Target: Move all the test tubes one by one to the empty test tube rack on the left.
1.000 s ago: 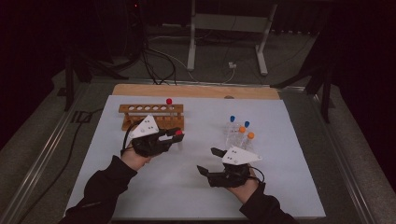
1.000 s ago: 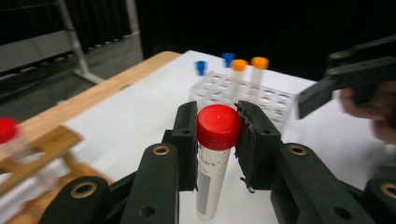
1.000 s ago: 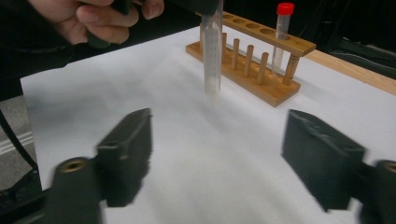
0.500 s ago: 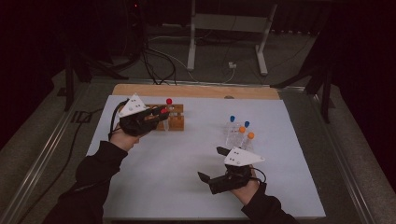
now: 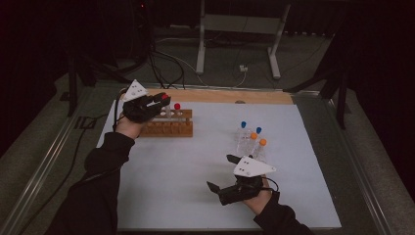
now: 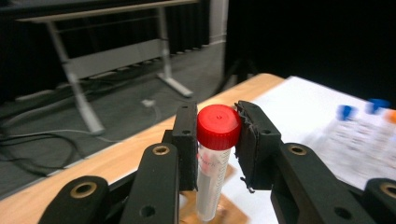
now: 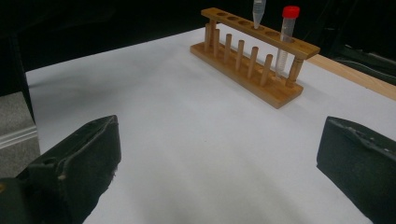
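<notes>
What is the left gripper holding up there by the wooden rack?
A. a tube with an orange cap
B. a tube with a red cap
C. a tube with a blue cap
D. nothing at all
B: in the left gripper view, the left gripper has its jaws pressed on either side of the red-capped tube, and in the high view it is above the wooden rack.

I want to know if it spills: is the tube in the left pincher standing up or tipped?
Upright: the left gripper clamps the red-capped tube with its cap on top.
</notes>
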Demonstrator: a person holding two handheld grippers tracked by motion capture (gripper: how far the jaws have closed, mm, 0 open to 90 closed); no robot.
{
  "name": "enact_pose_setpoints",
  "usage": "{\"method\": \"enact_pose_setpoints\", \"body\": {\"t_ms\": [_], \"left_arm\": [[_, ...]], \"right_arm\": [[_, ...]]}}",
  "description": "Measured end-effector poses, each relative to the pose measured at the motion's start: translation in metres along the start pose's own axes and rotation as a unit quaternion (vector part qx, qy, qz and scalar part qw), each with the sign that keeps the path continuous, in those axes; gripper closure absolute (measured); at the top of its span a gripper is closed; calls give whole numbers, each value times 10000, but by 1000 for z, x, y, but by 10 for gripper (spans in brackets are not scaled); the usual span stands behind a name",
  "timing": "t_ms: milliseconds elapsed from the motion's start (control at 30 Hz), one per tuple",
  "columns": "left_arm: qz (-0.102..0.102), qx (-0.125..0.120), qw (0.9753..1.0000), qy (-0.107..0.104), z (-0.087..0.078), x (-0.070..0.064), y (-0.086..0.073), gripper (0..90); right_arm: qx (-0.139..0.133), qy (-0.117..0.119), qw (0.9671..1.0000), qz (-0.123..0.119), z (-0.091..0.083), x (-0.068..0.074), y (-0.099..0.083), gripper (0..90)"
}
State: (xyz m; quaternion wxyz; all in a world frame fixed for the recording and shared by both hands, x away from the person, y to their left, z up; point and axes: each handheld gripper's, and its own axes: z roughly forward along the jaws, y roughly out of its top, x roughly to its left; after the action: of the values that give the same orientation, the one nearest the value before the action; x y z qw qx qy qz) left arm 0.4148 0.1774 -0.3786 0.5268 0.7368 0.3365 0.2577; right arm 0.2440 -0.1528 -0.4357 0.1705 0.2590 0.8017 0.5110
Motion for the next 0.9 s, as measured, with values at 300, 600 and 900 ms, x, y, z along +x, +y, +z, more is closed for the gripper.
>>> {"method": "enact_pose_setpoints", "body": {"t_ms": [300,600,900], "left_arm": [[-378,-108,9988,301,20,16,-6,717],[-404,72,9984,393,34,15,-22,716],[-309,373,9979,441,43,8,-41,715]], "right_arm": [[9,-17,10000,19,-1,-2,0,0],[11,-25,10000,33,-3,-4,-1,0],[-12,-63,10000,61,-4,-6,-2,0]]}}
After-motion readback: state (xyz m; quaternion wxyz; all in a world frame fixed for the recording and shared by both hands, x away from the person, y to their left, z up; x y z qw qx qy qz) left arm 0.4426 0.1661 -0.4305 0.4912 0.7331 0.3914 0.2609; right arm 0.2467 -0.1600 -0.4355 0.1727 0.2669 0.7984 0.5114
